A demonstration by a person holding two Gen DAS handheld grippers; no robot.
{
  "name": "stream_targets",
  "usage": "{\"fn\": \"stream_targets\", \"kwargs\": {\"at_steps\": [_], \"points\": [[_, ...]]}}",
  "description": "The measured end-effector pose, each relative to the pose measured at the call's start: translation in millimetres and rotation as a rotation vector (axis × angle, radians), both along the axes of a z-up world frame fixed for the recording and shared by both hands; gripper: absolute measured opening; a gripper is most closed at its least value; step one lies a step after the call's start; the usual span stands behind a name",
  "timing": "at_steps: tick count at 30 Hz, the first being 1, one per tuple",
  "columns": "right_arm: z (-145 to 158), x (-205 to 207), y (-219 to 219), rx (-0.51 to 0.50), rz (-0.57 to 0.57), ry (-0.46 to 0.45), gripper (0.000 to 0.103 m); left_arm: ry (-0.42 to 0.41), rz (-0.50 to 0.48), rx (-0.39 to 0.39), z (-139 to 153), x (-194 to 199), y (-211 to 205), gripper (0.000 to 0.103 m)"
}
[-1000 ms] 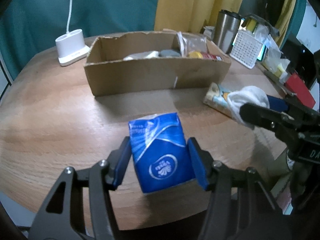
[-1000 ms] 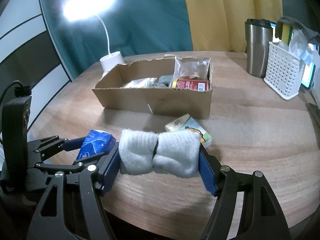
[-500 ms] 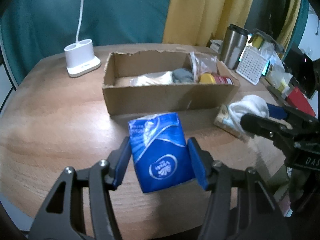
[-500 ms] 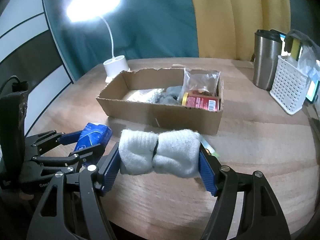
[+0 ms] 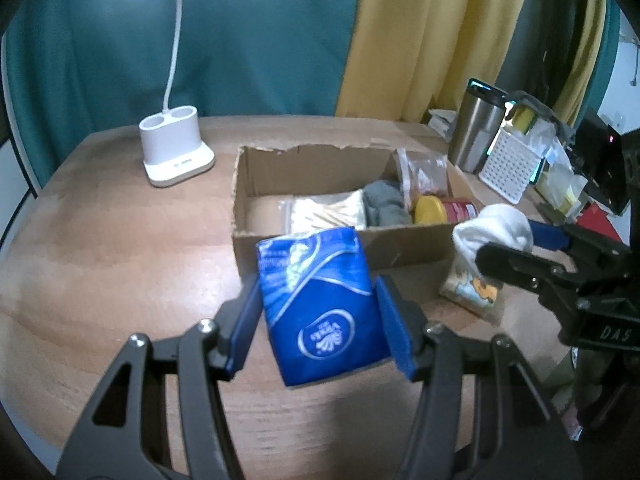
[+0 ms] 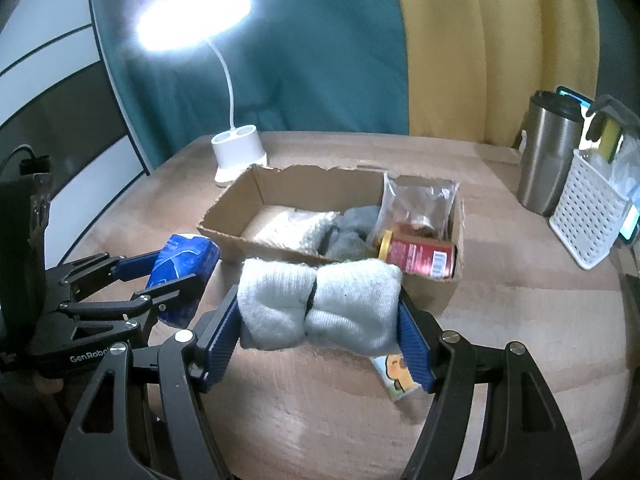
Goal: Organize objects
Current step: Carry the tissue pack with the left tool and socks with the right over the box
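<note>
lamp head [image 6: 194,14] showed whole only in right wrist view. left gripper [image 5: 320,322] clamped blue tissue pack [image 5: 320,312], right gripper [image 6: 318,330] white rolled socks [image 6: 318,306], both before cardboard box [image 6: 430,294]; socks hid most of snack packet [image 6: 396,372].

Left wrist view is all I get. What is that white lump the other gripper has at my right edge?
Observer: A rolled pair of white socks, clamped end to end between the blue pads of the right gripper.
Operator: The lamp's top is cut off for me. What does it look like?
Observer: The desk lamp has an oval head, which is lit and glaring.
Operator: Anything on the red can that I can't see?
Observer: The red can lies on its side in the cardboard box, and its label shows a barcode near the base.
</note>
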State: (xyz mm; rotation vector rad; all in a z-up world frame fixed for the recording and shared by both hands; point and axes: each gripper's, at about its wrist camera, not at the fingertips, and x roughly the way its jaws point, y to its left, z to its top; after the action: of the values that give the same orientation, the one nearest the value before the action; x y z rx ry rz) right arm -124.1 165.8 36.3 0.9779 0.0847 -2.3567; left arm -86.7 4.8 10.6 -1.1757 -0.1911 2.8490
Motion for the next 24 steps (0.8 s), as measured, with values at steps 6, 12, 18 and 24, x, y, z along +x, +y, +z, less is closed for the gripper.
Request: {"fn": "stream_targets", "kwargs": {"at_steps": [6, 12, 18, 24], "points": [[4.0, -7.7, -6.1, 0.007, 0.002, 0.003, 0.073, 0.015, -0.001, 0.009, 4.7, -7.3, -4.0, 0.058], [8.1, -16.8, -10.9, 0.006, 0.001, 0.011, 0.073, 0.029, 0.002, 0.006, 10.6, -16.7, -9.5, 0.058], [11.4, -24.0, -14.1, -0.011, -0.009, 0.021, 0.073, 0.026, -0.007, -0.010, 11.2, -26.7, -11.4, 0.058], [9.5, -31.7, -21.2, -0.013, -0.018, 0.010, 0.073, 0.020, -0.013, -0.018, 11.1, -37.8, -17.0, 0.058]]}}
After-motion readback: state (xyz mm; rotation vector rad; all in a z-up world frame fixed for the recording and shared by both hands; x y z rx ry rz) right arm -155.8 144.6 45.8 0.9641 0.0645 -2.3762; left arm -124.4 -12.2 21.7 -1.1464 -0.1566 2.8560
